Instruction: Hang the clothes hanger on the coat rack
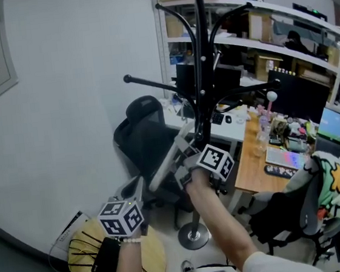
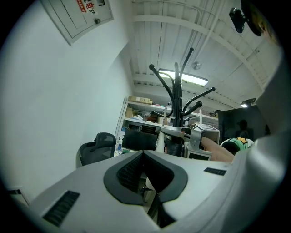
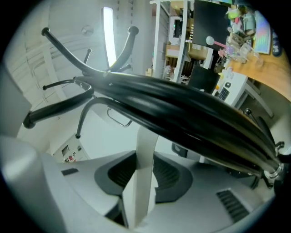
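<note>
The right gripper (image 3: 144, 193) is clamped on the white clothes hanger (image 1: 168, 160), which it holds close against the pole of the coat rack (image 1: 202, 68), below the rack's curved arms. The left gripper (image 1: 137, 198) sits lower, off the rack; its jaws look closed on nothing (only bare pads show). This is the approach. Next, the hanger must rise so its hook drops over an arm.

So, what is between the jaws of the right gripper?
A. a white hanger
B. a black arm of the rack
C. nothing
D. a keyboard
A: in the right gripper view a flat white hanger stands upright between the jaws of the right gripper, which are closed on it. The black rack passes above the jaws, not between them.
</note>
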Action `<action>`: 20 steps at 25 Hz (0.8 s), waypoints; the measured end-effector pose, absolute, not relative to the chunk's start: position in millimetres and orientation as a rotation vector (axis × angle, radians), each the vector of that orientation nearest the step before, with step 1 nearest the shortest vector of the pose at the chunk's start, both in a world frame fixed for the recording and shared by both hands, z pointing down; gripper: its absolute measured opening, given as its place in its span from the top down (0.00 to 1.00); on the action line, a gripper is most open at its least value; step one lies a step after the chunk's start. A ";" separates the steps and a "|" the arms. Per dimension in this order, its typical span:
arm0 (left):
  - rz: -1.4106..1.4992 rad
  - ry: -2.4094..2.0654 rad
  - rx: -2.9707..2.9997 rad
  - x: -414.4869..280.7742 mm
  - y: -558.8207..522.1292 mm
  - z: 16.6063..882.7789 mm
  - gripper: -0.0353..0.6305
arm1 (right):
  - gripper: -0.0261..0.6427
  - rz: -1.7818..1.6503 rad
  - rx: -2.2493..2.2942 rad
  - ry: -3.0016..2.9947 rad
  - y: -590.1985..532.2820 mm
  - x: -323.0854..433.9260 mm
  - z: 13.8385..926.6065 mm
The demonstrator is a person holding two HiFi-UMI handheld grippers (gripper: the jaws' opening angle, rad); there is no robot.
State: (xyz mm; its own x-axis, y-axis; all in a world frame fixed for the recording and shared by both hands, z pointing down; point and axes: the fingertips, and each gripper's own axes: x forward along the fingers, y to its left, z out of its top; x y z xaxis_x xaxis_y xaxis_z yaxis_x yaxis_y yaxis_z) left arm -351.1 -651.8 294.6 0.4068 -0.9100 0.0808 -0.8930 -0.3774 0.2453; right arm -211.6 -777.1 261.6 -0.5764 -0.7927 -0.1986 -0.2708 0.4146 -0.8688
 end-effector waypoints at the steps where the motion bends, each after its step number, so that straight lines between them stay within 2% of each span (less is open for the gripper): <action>1: -0.096 -1.580 2.414 -350.4 -652.7 296.0 0.96 | 0.75 -1.115 -0.903 2.058 -779.1 -209.9 263.6; 20: -0.086 -1.567 2.377 -355.9 -660.0 315.4 0.96 | 0.75 -1.163 -0.949 1.981 -793.7 -207.6 295.3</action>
